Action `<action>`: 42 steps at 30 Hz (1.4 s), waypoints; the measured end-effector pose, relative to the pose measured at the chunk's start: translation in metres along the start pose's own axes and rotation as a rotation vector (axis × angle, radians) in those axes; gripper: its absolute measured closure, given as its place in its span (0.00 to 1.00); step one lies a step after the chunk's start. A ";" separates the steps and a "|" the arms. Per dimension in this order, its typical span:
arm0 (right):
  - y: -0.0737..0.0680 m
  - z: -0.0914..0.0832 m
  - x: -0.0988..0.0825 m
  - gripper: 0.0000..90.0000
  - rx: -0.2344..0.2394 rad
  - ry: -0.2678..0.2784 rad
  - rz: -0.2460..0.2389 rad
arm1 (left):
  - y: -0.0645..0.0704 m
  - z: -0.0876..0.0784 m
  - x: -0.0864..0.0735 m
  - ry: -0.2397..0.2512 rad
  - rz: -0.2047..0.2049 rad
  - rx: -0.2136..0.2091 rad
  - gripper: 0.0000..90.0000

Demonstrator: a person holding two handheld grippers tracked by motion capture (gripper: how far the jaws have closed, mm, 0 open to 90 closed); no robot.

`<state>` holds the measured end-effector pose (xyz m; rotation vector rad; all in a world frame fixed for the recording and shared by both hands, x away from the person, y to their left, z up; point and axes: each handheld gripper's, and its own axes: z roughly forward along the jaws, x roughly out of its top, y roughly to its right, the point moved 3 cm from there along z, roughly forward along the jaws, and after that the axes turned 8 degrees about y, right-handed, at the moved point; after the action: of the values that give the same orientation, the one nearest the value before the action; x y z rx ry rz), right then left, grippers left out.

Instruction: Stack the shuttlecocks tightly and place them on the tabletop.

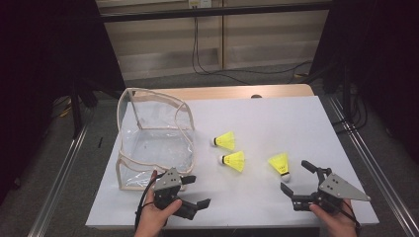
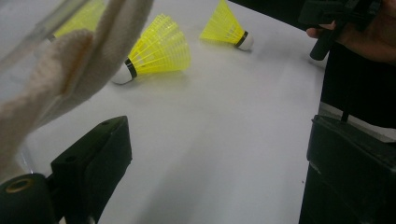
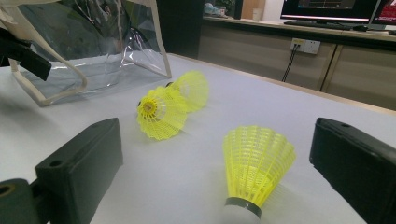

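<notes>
at the near edge of the white table [image 1: 276, 118] the person's hands hold both grippers low. the right gripper [image 1: 295, 177] has its jaws spread wide and grips nothing; in the right gripper view the nearest shuttlecock [image 3: 254, 165] lies on the table between those jaws, cork toward the camera, touching neither of them. in the high view that shuttlecock [image 1: 280, 164] lies just ahead of the right gripper's tips.

the left gripper [image 1: 196, 191] is released too, jaws apart with only bare table between them. it sits at the near right corner of the clear bag [image 1: 155, 143], and in the left gripper view the bag's cream fabric strap [image 2: 70, 60] hangs close in front of the camera at the left, not pinched by either jaw.

farther out, near the table's middle, the middle shuttlecock [image 1: 233, 160] lies on its side, cork pointing left toward the bag. just beyond it the far shuttlecock [image 1: 225, 140] lies the same way, near the bag's right wall but apart from it.

the bag stands open on the left half of the table, cream trim along its edges.
</notes>
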<state>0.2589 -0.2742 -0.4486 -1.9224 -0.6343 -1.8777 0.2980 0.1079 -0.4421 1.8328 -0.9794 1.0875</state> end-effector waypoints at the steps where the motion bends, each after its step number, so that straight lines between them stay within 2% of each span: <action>1: 0.000 0.000 0.000 0.03 0.000 0.000 0.000 | 0.000 -0.001 -0.001 -0.004 0.009 -0.002 0.07; 9: -0.001 0.000 0.000 0.03 -0.002 -0.001 0.002 | 0.003 -0.003 -0.007 -0.028 0.029 -0.027 0.06; 17: 0.000 0.000 0.000 0.03 -0.005 -0.002 0.000 | 0.002 -0.008 -0.005 -0.029 0.030 -0.025 0.06; 27: 0.000 0.000 0.000 0.03 -0.006 0.000 0.003 | 0.004 -0.005 -0.007 -0.024 0.010 -0.027 0.04; 29: 0.000 0.000 0.000 0.03 -0.006 0.000 0.003 | 0.003 -0.006 -0.007 -0.032 0.023 -0.034 0.05; 31: 0.000 0.000 0.000 0.03 -0.005 0.000 0.003 | 0.003 -0.007 -0.007 -0.023 0.018 -0.040 0.05; 35: 0.000 0.000 0.000 0.03 -0.004 0.000 0.000 | 0.005 -0.008 -0.010 -0.039 0.015 -0.069 0.04; 42: 0.000 0.000 0.000 0.03 -0.006 -0.001 -0.004 | 0.006 -0.009 -0.013 -0.050 0.023 -0.070 0.04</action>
<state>0.2588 -0.2744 -0.4484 -1.9274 -0.6340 -1.8832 0.2851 0.1160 -0.4497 1.8042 -1.0572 1.0130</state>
